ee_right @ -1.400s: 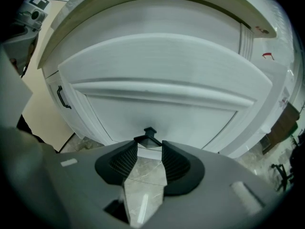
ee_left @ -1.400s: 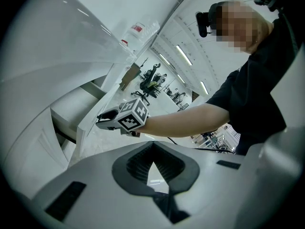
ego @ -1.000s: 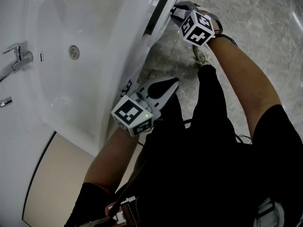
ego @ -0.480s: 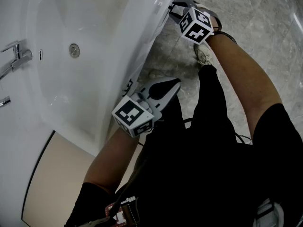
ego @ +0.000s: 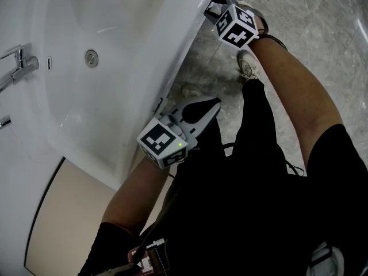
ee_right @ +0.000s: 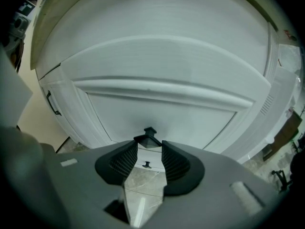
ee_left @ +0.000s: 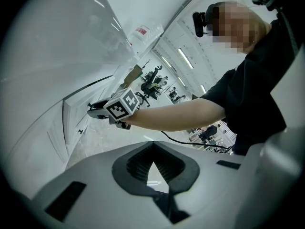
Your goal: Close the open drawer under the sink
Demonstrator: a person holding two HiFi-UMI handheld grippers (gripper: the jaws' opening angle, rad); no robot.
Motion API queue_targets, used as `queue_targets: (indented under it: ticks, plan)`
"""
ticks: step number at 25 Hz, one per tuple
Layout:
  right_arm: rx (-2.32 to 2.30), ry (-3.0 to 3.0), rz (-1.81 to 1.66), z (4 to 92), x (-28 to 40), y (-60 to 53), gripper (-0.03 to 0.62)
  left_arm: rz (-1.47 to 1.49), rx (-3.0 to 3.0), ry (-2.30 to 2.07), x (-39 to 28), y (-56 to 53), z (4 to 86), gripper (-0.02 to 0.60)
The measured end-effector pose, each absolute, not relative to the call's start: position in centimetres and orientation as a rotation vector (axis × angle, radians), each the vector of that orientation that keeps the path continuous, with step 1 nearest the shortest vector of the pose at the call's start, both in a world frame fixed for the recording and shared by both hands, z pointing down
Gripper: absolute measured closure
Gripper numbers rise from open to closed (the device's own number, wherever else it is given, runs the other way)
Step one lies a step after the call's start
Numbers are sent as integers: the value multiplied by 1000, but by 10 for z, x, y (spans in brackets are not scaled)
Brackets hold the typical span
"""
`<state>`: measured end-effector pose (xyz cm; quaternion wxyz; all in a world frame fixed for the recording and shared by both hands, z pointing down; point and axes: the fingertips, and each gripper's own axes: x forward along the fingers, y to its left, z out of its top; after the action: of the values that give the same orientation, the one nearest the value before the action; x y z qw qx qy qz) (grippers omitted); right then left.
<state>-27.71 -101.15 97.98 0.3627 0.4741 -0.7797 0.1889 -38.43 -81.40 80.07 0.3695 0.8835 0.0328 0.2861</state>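
Standing apart, R gripper [ee_right: 149, 145] jaws flank the dark knob [ee_right: 149, 133] of the white drawer [ee_right: 157, 104], with the knob at their tips; pad contact not confirmed. Drawer sits in the white cabinet [ee_right: 81, 123] directly under the sink [ego: 115, 33], with a smaller knob [ee_right: 147, 164] lower down. L gripper [ee_left: 152, 146] jaws closed tip to tip, nothing btwn, held clear of cabinet, above grey marbled floor [ego: 310, 27]. Tap [ego: 20, 68] at sink's far side.

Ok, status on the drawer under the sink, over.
Right gripper jaws open, knob at their tips. Left gripper shut, empty. Drawer: can't tell if fully in. Nothing blocking.
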Motion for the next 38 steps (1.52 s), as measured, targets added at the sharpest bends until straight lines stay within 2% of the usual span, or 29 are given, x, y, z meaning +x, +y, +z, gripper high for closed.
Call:
queue_targets:
  ticks: [22, 30, 38]
  plan:
    - [1156, -1960, 517, 985, -284, -1028, 446, 678, 2277, 112, -397, -816, 771, 583]
    - [1075, -1887, 563, 972, -281, -967, 431, 619, 2324, 20, -411, -836, 717, 583]
    - [1138, -1936, 684, 904, -295, -909, 434, 485, 2392, -141, -448, -855, 639, 583]
